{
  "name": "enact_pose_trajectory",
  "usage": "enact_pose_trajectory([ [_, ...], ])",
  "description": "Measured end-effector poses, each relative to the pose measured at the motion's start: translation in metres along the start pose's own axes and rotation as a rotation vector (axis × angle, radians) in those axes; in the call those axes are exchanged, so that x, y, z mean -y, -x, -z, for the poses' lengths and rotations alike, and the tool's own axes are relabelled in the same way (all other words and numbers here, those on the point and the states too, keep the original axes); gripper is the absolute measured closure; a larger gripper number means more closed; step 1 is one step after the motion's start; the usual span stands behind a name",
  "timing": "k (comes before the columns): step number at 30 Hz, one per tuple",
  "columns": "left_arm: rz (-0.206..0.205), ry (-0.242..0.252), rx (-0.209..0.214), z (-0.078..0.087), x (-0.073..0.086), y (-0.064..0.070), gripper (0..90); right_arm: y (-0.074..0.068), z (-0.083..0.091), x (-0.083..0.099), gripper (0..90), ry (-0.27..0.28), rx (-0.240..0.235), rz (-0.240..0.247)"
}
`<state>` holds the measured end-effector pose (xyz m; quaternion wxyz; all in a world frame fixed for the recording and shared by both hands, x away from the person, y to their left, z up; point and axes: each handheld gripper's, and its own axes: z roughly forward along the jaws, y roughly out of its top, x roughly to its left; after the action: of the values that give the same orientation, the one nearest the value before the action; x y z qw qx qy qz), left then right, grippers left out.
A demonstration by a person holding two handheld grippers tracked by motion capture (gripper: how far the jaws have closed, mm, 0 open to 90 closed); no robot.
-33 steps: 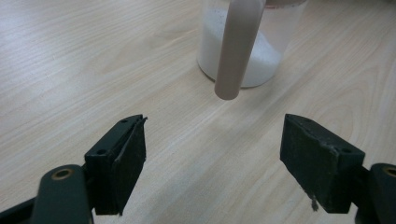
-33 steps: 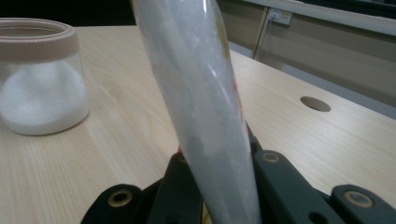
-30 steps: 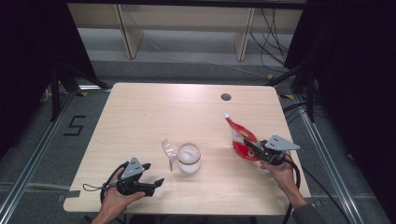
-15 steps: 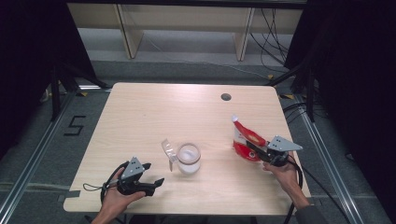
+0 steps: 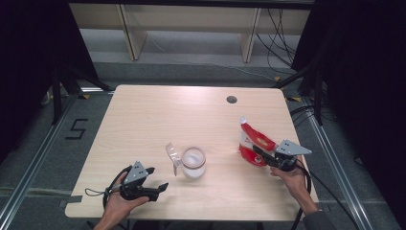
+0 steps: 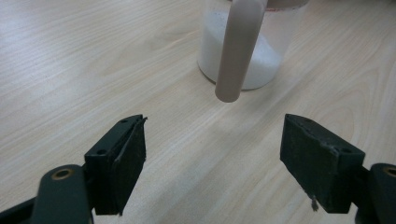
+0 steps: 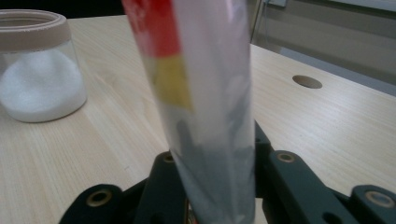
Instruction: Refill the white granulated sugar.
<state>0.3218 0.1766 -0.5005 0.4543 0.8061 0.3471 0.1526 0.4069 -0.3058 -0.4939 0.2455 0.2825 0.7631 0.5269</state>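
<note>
Jar [image 5: 193, 163] holds white powder; right gripper [image 5: 262, 154] clamps the red bag [image 5: 253, 142].

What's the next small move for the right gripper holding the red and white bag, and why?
Probably carry the red and white plastic bag left toward the clear glass jar of white powder. The right gripper has its jaws shut on the bag, off to the jar's right. The jar's mouth is open, its hinged lid swung aside. The left gripper waits open nearby.
</note>
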Motion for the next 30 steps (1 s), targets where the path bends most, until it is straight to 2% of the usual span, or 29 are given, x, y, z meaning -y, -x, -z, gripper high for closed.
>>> enact_pose_trajectory([
  [1, -0.001, -0.001, 0.0, 0.0, 0.0, 0.0, 22.2, 0.001, 0.0, 0.0, 73.0, 0.011, 0.0, 0.015],
  [2, -0.001, -0.001, 0.0, 0.0, 0.0, 0.0, 22.2, 0.001, 0.001, 0.0, 71.1, -0.011, -0.01, 0.0],
  [3, -0.001, -0.001, 0.0, 0.0, 0.0, 0.0, 22.2, 0.001, 0.001, -0.001, 69.5, 0.007, -0.003, 0.01],
  [5, -0.001, -0.001, 0.0, 0.0, 0.0, 0.0, 22.2, 0.001, 0.002, -0.001, 66.9, -0.004, 0.006, -0.006],
  [6, -0.001, -0.001, 0.0, 0.0, 0.0, 0.0, 22.2, 0.003, 0.001, -0.001, 66.6, 0.005, 0.015, 0.032],
  [7, -0.002, -0.001, 0.0, 0.0, 0.0, 0.0, 22.2, 0.0, 0.002, -0.001, 66.1, 0.002, -0.001, -0.006],
  [9, -0.001, -0.002, 0.0, 0.0, 0.0, 0.0, 22.2, -0.001, 0.002, -0.002, 64.6, 0.017, 0.002, -0.004],
  [11, -0.002, -0.004, -0.005, 0.0, 0.0, 0.0, 22.2, -0.001, 0.002, -0.002, 59.4, 0.02, 0.005, -0.013],
  [12, -0.005, -0.007, -0.005, 0.0, 0.0, 0.0, 22.2, -0.003, 0.002, -0.002, 55.7, 0.008, 0.009, -0.051],
  [13, -0.002, -0.007, -0.005, 0.0, 0.0, 0.0, 22.2, -0.001, 0.001, -0.003, 52.5, 0.026, 0.02, -0.028],
  [14, -0.004, -0.007, -0.006, 0.0, 0.0, 0.0, 22.2, 0.001, 0.001, -0.003, 49.0, 0.042, 0.022, -0.033],
  [15, -0.004, -0.005, -0.005, 0.0, 0.0, 0.0, 22.2, -0.001, 0.003, -0.003, 45.7, 0.03, 0.001, -0.079],
  [16, -0.002, -0.004, -0.004, 0.0, 0.0, 0.0, 22.2, 0.0, 0.004, -0.005, 44.8, 0.042, -0.009, -0.081],
  [17, -0.001, -0.003, -0.004, 0.0, 0.0, 0.0, 22.2, -0.001, 0.005, -0.006, 43.1, 0.056, 0.008, -0.077],
  [18, 0.0, -0.002, -0.001, 0.0, 0.0, 0.0, 22.2, -0.001, 0.007, -0.007, 40.9, 0.044, 0.011, -0.074],
  [19, -0.004, -0.006, -0.006, 0.0, 0.0, 0.0, 22.2, -0.002, 0.008, -0.008, 39.4, 0.058, 0.002, -0.087],
  [21, -0.005, -0.004, -0.003, 0.0, 0.0, 0.0, 22.2, -0.003, 0.008, -0.01, 38.6, 0.086, 0.023, -0.067],
  [22, -0.001, -0.005, -0.003, 0.0, 0.0, 0.0, 22.2, -0.002, 0.009, -0.011, 37.7, 0.085, 0.013, -0.045],
  [23, 0.0, -0.005, -0.005, 0.0, 0.0, 0.0, 22.2, -0.005, 0.011, -0.011, 36.7, 0.074, 0.023, -0.065],
  [24, -0.003, -0.002, 0.001, 0.0, 0.0, 0.0, 22.2, -0.004, 0.011, -0.012, 36.1, 0.076, 0.022, -0.046],
  [26, 0.001, 0.0, 0.0, 0.0, 0.0, 0.0, 22.2, -0.005, 0.013, -0.014, 34.3, 0.069, 0.026, -0.041],
  [27, 0.001, 0.0, 0.0, 0.0, 0.0, 0.0, 22.2, -0.006, 0.014, -0.014, 34.3, 0.086, 0.044, -0.038],
  [30, 0.008, 0.0, 0.0, 0.0, 0.0, 0.0, 22.2, -0.007, 0.016, -0.017, 33.0, 0.077, 0.029, -0.044],
])
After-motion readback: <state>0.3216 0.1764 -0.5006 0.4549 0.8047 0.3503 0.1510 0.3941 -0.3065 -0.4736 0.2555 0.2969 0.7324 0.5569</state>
